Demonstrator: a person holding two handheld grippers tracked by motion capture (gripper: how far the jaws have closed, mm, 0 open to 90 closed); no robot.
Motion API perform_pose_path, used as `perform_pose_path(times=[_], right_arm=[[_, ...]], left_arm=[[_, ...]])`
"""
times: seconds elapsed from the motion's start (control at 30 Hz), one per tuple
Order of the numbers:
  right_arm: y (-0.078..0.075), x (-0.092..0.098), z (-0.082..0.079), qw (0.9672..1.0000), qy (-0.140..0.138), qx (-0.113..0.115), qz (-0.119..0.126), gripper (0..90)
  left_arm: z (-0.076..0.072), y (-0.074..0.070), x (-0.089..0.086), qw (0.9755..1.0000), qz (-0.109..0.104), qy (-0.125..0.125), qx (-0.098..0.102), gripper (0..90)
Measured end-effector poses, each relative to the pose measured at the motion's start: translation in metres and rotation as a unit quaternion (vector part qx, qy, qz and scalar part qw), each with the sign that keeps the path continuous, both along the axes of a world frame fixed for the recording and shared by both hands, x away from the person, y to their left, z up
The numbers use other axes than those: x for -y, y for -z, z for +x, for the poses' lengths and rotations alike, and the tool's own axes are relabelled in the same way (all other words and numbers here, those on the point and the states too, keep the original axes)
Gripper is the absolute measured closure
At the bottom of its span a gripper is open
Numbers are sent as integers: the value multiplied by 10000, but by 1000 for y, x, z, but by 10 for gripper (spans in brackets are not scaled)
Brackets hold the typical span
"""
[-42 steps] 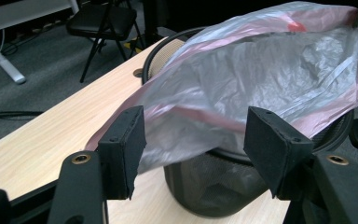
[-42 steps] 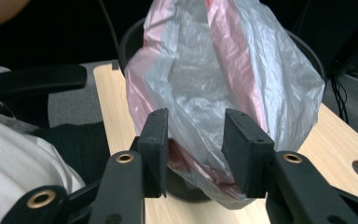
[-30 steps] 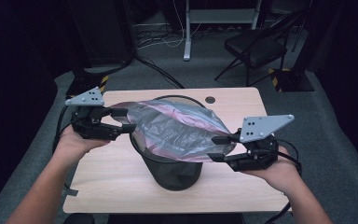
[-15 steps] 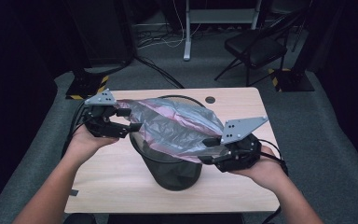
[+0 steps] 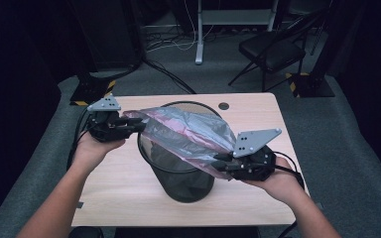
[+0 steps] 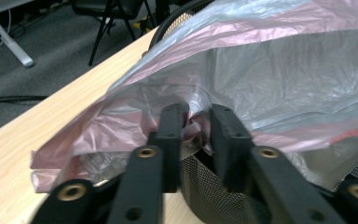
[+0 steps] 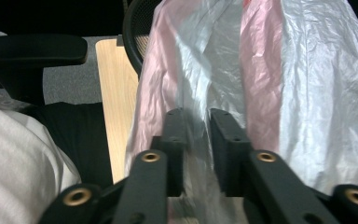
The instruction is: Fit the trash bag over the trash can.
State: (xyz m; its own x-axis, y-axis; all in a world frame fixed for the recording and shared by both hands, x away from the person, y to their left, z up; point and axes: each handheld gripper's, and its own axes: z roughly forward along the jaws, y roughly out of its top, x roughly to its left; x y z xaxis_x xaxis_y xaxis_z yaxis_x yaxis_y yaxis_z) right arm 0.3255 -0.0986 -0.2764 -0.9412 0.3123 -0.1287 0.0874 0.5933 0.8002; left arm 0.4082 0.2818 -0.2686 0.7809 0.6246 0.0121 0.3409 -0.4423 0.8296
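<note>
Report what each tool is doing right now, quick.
Left tool: jaws have just been closing; shut on the thin pink-and-clear plastic bag at its edge.
Right tool: jaws have just been closing; shut on the same bag.

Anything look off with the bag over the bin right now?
The pink-grey plastic bag is not seated: it lies stretched and crumpled across the top of the black mesh bin, tilted, its mouth not around the rim. The left gripper and right gripper have just been closing on its opposite edges. Nothing looks torn or spilled.

Crinkly glossy plastic bag [image 5: 188, 131] (mesh-metal bin [image 5: 181, 173])
</note>
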Motion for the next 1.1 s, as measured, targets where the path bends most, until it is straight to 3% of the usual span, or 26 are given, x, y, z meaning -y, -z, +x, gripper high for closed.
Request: perform_pose_path(times=[0.17,0.37,0.53,0.63,0.8,1.1], right_arm=[[1,-5,-2,9997,-229,-54,-85,870],[4,-4,-6,9985,-492,-223,2,884],[1,0,-12,9965,-709,-371,238,890],[1,-1,-16,9963,-781,-316,152,892],[13,-5,-14,9970,-691,-342,-69,894],[30,-9,-4,9967,-603,-535,-77,897]], left_arm=[[-10,-3,-5,9998,-15,192,19,845],[-30,-3,-17,9988,-186,459,-44,867],[-45,-1,-25,9979,-115,626,-89,874],[-51,3,-27,9975,-66,686,-163,878],[-50,18,-27,9967,-104,742,-308,879],[-48,26,-25,9949,-160,884,-457,881]])
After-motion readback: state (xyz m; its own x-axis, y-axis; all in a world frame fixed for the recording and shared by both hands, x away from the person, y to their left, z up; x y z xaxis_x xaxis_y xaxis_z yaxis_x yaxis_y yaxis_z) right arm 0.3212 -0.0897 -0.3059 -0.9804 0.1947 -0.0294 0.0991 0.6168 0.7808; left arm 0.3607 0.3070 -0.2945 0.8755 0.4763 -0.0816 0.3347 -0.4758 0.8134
